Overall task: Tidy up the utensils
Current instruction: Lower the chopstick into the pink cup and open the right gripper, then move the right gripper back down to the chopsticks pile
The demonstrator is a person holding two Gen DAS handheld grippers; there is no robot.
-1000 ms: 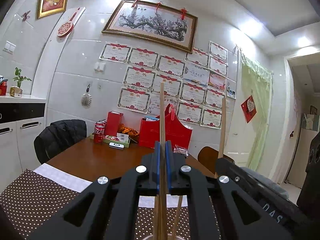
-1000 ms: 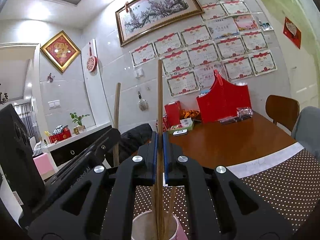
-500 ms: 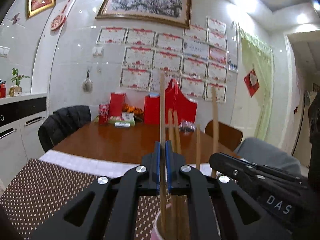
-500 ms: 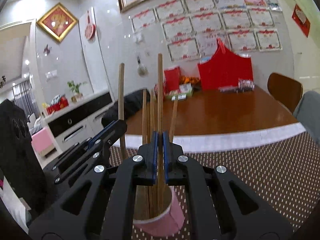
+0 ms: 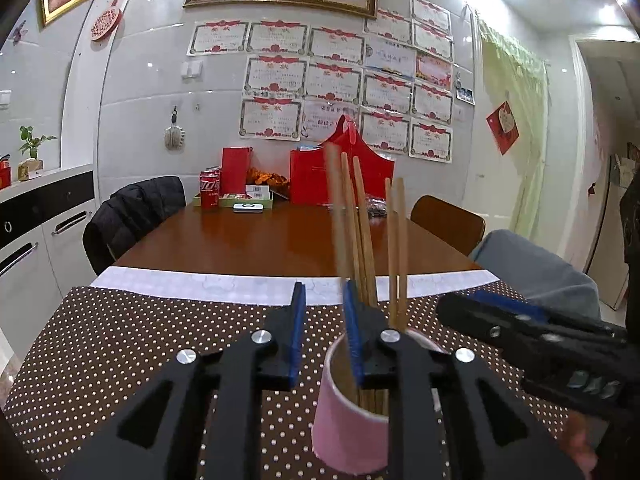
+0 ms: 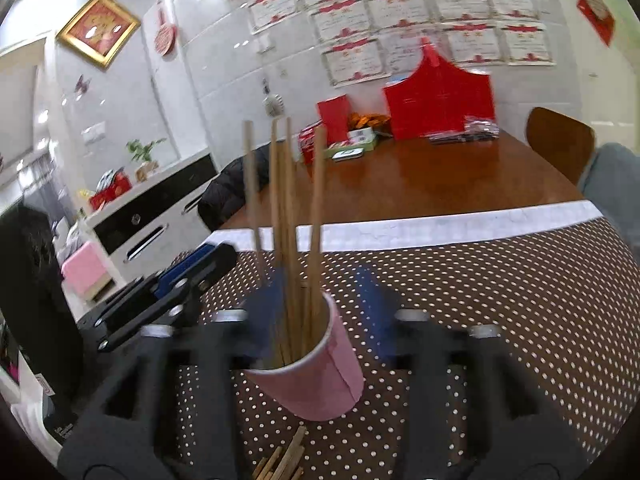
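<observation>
A pink paper cup [image 5: 352,424] stands on the dotted tablecloth and holds several wooden chopsticks [image 5: 362,236]. My left gripper [image 5: 323,300] hovers just left of the cup's rim. Its jaws are opening and only cloth shows between the blue pads; one blurred chopstick leans at the right pad's outer side. In the right wrist view the cup [image 6: 316,364] sits straight ahead with the chopsticks [image 6: 284,216] upright in it. My right gripper [image 6: 322,280] is blurred. Its jaws are opening wide to either side of the cup's top, and the pads touch nothing.
A few loose chopsticks [image 6: 280,460] lie on the brown dotted tablecloth [image 6: 500,300] in front of the cup. Farther back the wooden table [image 5: 260,240] carries red bags [image 5: 340,176], cans and boxes. Chairs stand around it, one draped with a black jacket [image 5: 132,216]. Cabinets line the left wall.
Both grippers sank toward the cup, each shut on a chopstick. Their jaws have now parted and both chopsticks stand in the cup with the others.
</observation>
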